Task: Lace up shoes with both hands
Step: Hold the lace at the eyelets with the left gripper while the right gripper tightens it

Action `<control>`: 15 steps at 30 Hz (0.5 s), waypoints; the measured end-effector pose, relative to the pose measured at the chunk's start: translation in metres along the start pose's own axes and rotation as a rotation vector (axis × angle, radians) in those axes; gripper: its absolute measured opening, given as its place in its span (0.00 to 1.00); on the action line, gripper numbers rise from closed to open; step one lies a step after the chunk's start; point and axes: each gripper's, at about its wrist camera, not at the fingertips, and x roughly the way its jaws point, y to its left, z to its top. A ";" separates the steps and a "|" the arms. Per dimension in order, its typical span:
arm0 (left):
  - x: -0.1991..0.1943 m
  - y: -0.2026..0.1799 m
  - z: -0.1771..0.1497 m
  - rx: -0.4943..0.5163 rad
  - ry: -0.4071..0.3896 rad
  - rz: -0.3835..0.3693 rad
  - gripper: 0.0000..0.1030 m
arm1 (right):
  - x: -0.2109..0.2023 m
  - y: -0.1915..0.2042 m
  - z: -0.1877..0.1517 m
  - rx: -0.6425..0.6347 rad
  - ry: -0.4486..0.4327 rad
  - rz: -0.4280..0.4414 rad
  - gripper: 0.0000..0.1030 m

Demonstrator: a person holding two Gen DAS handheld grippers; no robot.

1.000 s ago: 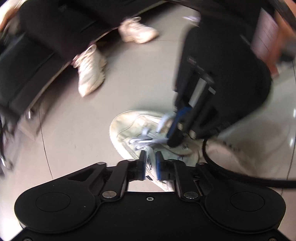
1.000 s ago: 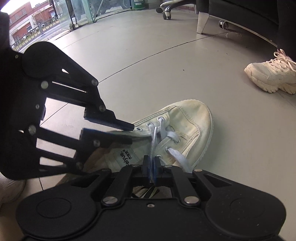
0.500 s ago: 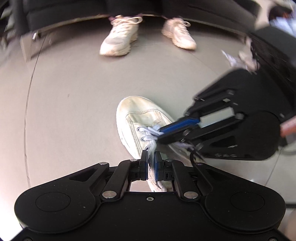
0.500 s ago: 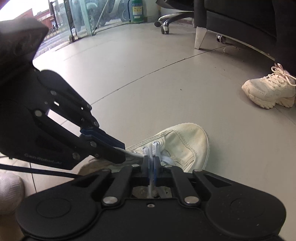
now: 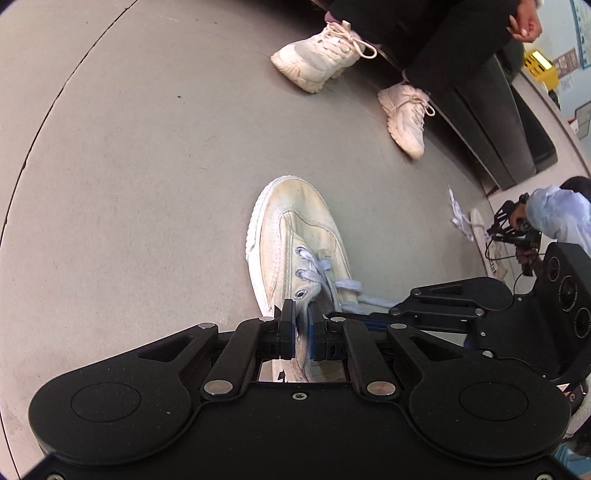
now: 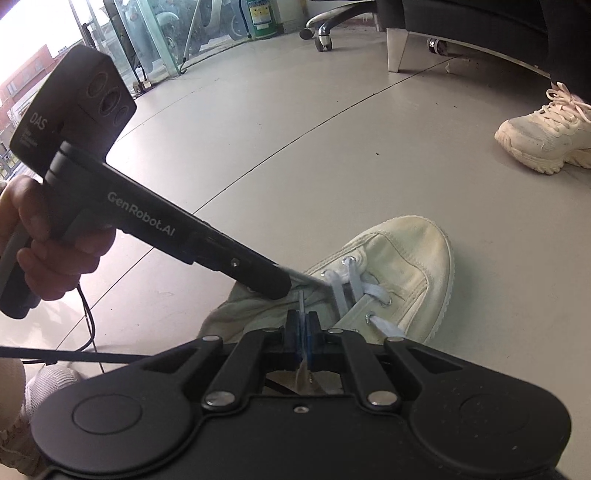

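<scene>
A cream canvas shoe (image 5: pixel 295 243) lies on the grey floor, toe pointing away from me, with a pale lace (image 5: pixel 325 266) through its front eyelets. My left gripper (image 5: pixel 301 317) is shut on a strand of that lace just behind the third eyelet. In the right wrist view the left gripper (image 6: pixel 286 286) shows side-on over the shoe (image 6: pixel 402 266), with a hand (image 6: pixel 55 251) around its handle. My right gripper (image 6: pixel 303 325) is shut on another thin lace strand (image 6: pixel 302 302) above the shoe's tongue. In the left wrist view the right gripper (image 5: pixel 354 319) reaches in from the right.
A seated person's two white sneakers (image 5: pixel 321 55) (image 5: pixel 406 114) rest on the floor beyond the shoe, in front of a black bench (image 5: pixel 498 122). A chair's wheeled base (image 6: pixel 321 33) stands far off. A black cable (image 6: pixel 88 321) hangs from the left gripper. Another person (image 5: pixel 554 218) crouches at the right.
My left gripper has rolled and swung across, from flat-on to side-on in the right wrist view, and its jaws have narrowed onto the lace. The right gripper has kept its grip and hardly moved.
</scene>
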 end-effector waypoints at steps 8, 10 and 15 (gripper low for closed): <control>0.000 0.001 0.000 -0.004 0.002 -0.007 0.06 | 0.004 -0.005 0.002 0.040 -0.021 0.000 0.03; 0.000 0.001 0.000 -0.004 0.003 -0.010 0.06 | 0.004 -0.004 0.002 0.037 -0.030 0.005 0.03; 0.000 0.003 0.000 -0.001 0.005 -0.015 0.06 | 0.003 -0.003 0.001 0.026 -0.044 0.010 0.03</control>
